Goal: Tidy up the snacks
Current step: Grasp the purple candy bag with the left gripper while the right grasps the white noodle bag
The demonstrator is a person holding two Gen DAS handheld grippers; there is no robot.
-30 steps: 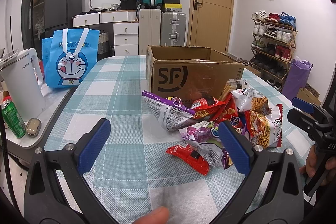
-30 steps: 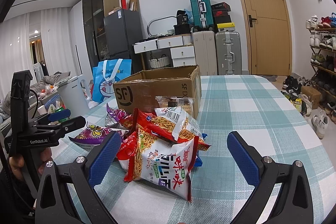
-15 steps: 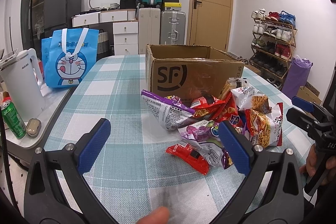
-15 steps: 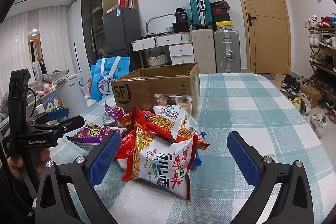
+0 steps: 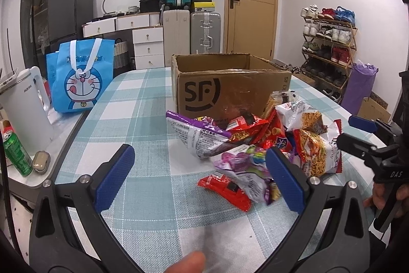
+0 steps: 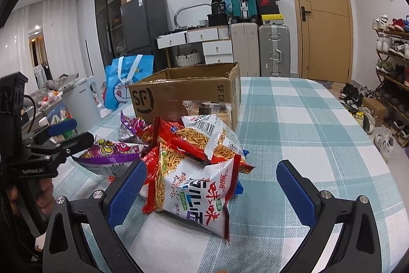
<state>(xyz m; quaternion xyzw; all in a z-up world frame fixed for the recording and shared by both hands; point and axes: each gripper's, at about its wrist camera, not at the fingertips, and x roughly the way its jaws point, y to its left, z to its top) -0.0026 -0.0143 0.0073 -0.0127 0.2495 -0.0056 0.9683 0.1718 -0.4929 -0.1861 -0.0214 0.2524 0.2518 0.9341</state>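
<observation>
My left hand-held gripper (image 5: 198,179) hovers open and empty over the counter (image 5: 143,104), the snack pile (image 5: 255,142) just right of it. My right hand-held gripper (image 6: 211,188), also open, frames the noodle packet (image 6: 194,193) before the cardboard box (image 6: 189,94).

The tablecloth (image 5: 143,104) is checked in teal and white; the cardboard box (image 5: 230,94) is brown with a black SF logo; the tote bag (image 5: 80,73) is bright blue with a white-faced cartoon cat; the noodle packet (image 6: 196,196) is white with red edges and red lettering; another packet (image 5: 194,129) is purple and white; a small packet (image 5: 225,189) is red; both grippers' pads (image 5: 115,177) are blue on black frames; the can (image 5: 16,154) is green.
</observation>
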